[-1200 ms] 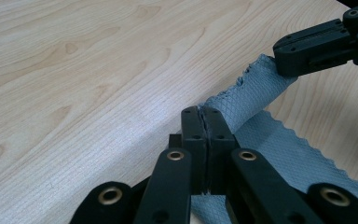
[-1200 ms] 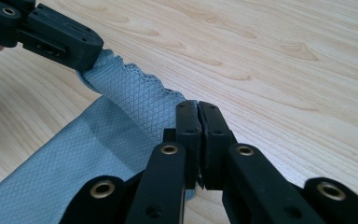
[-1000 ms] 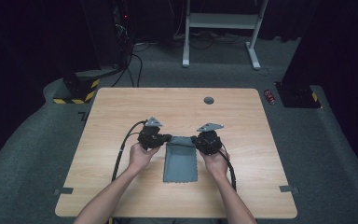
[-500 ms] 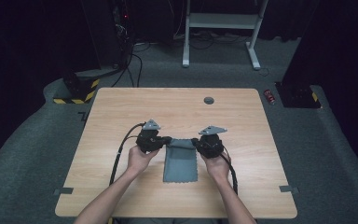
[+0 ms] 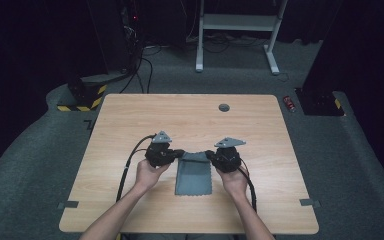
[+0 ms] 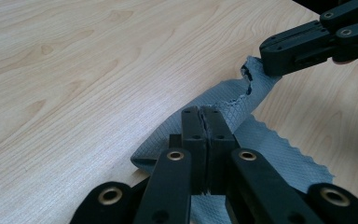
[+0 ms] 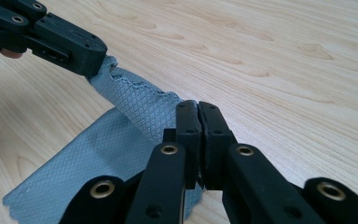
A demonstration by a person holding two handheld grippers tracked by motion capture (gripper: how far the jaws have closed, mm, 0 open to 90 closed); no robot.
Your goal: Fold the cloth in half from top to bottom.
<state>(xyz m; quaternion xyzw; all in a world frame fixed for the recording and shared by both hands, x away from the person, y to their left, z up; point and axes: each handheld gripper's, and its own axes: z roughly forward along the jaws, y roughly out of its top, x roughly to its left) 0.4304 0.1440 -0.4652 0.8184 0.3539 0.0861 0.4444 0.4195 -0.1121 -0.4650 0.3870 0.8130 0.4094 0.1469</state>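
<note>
lab | dark room – cables, equipment rack, wooden table

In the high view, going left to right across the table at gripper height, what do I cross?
Left gripper → grey cloth → right gripper; each is shut on a far corner of the cloth.

Your left gripper hides the grey cloth's pinched corner between its jaws; the cloth beyond runs off frame.
</note>
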